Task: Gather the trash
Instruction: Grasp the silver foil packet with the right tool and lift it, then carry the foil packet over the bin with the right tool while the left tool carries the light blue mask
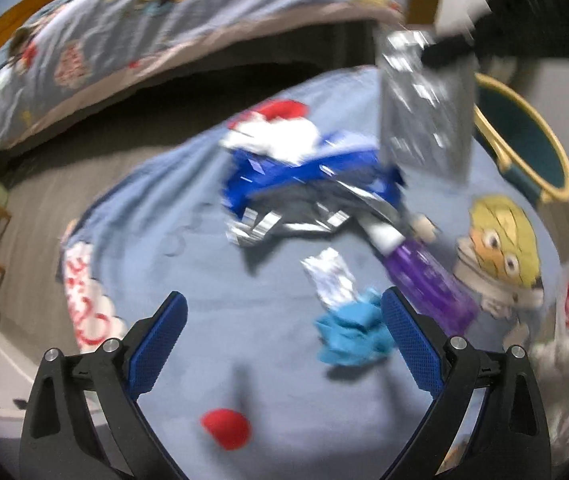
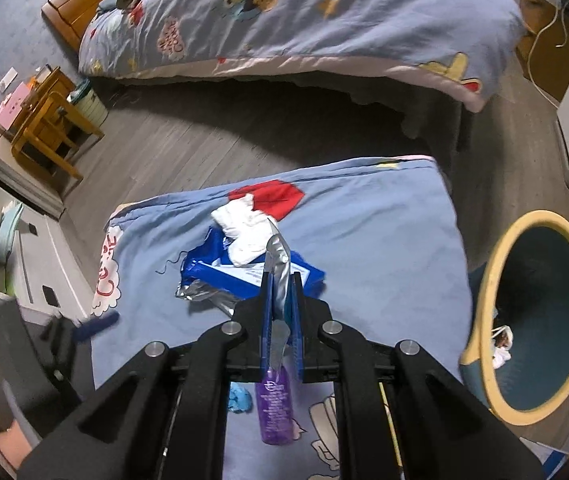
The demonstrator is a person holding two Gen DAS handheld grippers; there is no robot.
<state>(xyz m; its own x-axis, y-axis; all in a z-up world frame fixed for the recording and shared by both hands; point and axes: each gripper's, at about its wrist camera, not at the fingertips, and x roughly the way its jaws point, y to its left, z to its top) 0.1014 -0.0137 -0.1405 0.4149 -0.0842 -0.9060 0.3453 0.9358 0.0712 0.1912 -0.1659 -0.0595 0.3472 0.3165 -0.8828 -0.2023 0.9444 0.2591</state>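
Bedroom with grey plank floor (image 2: 188, 148); a bed (image 2: 284, 20) under a pale blue cartoon-print quilt at the far side, wooden furniture (image 2: 50, 120) at the left. Nearer, a folded blue quilt (image 2: 384, 248) of the same print serves as the work surface, with litter spread on it. Round bin (image 2: 540, 312), cream rim, dark teal inside, stands on the floor just beside the quilt's right edge, some scraps already at its bottom. Blue wrapper (image 1: 304, 176) with silver lining lies mid-quilt; white tissue wad (image 2: 244, 236) rests on its far end. Purple bottle (image 1: 428, 280), lying flat, near the wrapper's right end. Silver foil sheet (image 1: 424, 108): pinched edge-on between the pressed-together fingers of the right gripper (image 2: 282, 280), hanging in the air above the quilt, near the bin. Left gripper (image 1: 284, 308): fingers spread wide, nothing between the pads, above the quilt. Crumpled light blue paper (image 1: 354, 332) lies just inside its right finger, a small foil scrap (image 1: 330, 280) just beyond.
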